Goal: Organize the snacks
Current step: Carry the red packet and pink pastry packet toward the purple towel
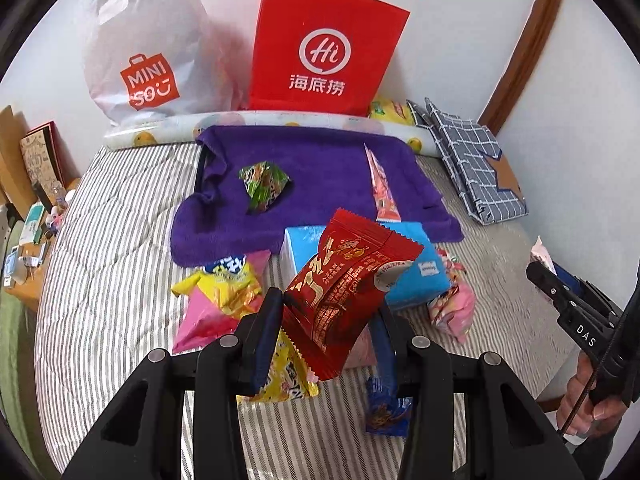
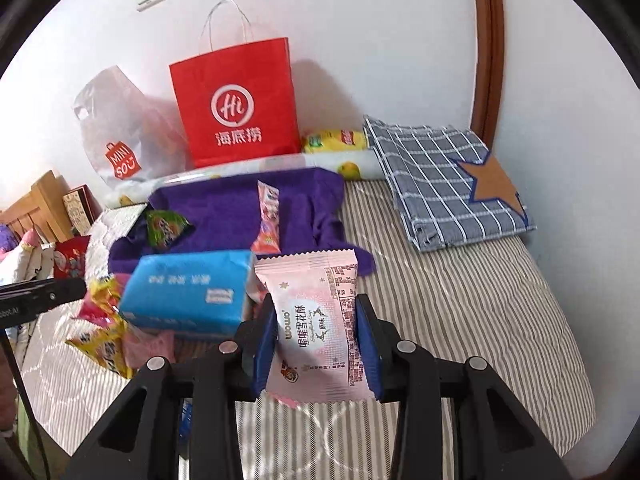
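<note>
The left gripper [image 1: 328, 312] clamps a red foil snack packet [image 1: 352, 280]; the right gripper [image 2: 316, 336] pinches a pink wafer packet [image 2: 316, 320], both lifted above the striped bed [image 2: 460, 300]. Two snacks lie on the purple towel [image 1: 320, 168]; several, perhaps five, remain heaped.

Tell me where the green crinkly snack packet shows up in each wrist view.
Left wrist view: the green crinkly snack packet lies left of centre, on the purple towel.
Right wrist view: it sits far left, at that towel's left edge.
Shared landmark: the red paper carrier bag standing against the wall behind the towel.
</note>
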Motion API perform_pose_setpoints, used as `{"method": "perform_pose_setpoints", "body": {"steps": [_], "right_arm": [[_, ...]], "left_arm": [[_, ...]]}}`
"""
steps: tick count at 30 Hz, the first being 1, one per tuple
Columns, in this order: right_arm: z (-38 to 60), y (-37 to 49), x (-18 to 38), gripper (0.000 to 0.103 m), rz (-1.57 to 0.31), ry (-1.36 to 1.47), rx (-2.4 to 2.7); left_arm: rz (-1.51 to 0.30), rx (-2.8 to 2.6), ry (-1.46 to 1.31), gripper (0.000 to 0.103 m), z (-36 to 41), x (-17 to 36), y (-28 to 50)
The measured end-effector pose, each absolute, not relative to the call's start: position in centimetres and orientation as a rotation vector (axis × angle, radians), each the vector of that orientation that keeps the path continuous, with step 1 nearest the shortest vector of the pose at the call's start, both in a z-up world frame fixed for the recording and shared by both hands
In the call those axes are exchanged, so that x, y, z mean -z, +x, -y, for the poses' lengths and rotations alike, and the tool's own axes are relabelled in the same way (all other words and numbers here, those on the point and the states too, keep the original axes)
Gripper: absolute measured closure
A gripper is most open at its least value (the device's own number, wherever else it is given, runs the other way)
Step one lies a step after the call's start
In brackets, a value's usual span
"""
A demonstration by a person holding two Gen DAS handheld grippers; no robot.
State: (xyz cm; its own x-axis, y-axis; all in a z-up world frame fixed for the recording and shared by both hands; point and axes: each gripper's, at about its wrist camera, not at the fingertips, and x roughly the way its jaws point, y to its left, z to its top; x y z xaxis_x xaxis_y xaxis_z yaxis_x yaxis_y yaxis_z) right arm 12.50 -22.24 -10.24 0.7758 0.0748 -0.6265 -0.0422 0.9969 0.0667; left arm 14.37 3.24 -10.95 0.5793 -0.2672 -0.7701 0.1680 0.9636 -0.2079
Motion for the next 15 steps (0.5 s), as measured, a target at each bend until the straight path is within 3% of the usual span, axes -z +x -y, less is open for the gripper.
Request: {"method": "perform_pose_setpoints", "body": {"steps": [15], "right_arm": [[20.5,15.1,8.8,0.068,-0.657,0.04,-0.09]], "left_arm": [[-0.914,0.249,-0.139,0.06,-3.8,10.6,16.7]]}}
